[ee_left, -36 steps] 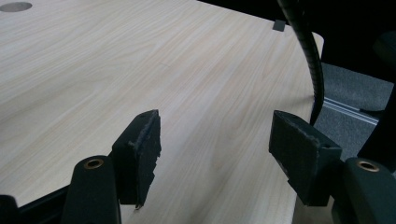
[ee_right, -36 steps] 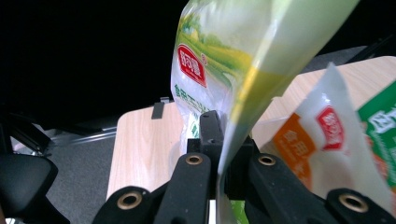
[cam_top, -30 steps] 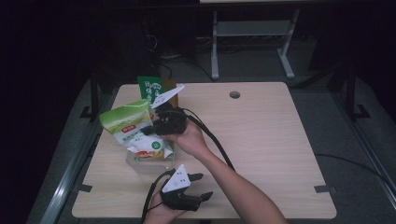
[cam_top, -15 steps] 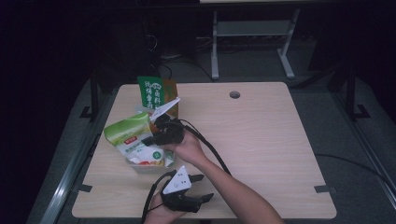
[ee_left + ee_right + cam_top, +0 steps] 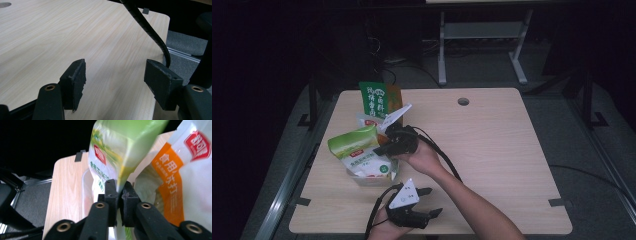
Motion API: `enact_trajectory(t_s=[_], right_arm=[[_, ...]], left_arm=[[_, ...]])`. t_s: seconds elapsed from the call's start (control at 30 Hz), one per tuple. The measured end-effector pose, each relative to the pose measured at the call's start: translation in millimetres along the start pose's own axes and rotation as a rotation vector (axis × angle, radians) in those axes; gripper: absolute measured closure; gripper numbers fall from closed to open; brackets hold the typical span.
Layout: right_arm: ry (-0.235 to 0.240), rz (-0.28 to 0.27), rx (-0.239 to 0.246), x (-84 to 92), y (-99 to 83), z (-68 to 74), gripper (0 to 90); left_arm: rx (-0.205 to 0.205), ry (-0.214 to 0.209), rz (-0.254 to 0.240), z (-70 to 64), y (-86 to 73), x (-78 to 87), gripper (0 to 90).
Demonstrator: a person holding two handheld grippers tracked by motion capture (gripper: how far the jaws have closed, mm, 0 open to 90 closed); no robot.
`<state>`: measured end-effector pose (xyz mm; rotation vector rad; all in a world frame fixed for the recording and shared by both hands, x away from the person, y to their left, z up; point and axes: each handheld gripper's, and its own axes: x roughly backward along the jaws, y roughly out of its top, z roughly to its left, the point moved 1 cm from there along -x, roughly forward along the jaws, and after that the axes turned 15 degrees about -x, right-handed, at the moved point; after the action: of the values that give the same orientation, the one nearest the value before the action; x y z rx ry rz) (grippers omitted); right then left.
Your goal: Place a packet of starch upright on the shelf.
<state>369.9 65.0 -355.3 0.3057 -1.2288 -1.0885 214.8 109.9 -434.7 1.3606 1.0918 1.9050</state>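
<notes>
Right gripper [image 5: 117,192] jaws pinch the green bag [image 5: 120,147], its top cropped; left gripper [image 5: 115,80] gapes empty.

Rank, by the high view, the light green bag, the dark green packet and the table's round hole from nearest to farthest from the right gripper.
1. light green bag: pinched by the right gripper, at its left.
2. dark green packet: upright behind it, toward the far edge.
3. round hole: far-right of it, near the far edge.

The orange bag [image 5: 172,190] reads "食用小苏打" down its stripe under a red logo too blurred to read; print on the green bag [image 5: 112,152] is illegible.
</notes>
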Motion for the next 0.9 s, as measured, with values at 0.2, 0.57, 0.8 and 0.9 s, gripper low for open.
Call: enact_trajectory(t_s=[0.2, 0.57, 0.8, 0.9], right_arm=[[-0.011, 0.021, -0.009, 1.7, -10.4, -4.7, 89.0], [-0.038, 0.037, -0.026, 9.5, -19.2, -12.0, 79.1], [-0.01, 0.007, -0.04, 17.2, -16.8, -14.1, 88.0], [-0.022, 0.011, -0.026, 16.9, -18.4, -13.5, 88.8]], left_arm=[[0.015, 0.004, 0.003, 0.7, -1.0, -1.0, 33.3], [0.017, 0.006, 0.012, 1.7, -1.9, -3.3, 33.3], [0.019, 0.01, 0.012, 3.4, -2.5, -2.9, 33.2], [0.014, 0.017, 0.018, 4.6, -2.8, -2.8, 33.2]])
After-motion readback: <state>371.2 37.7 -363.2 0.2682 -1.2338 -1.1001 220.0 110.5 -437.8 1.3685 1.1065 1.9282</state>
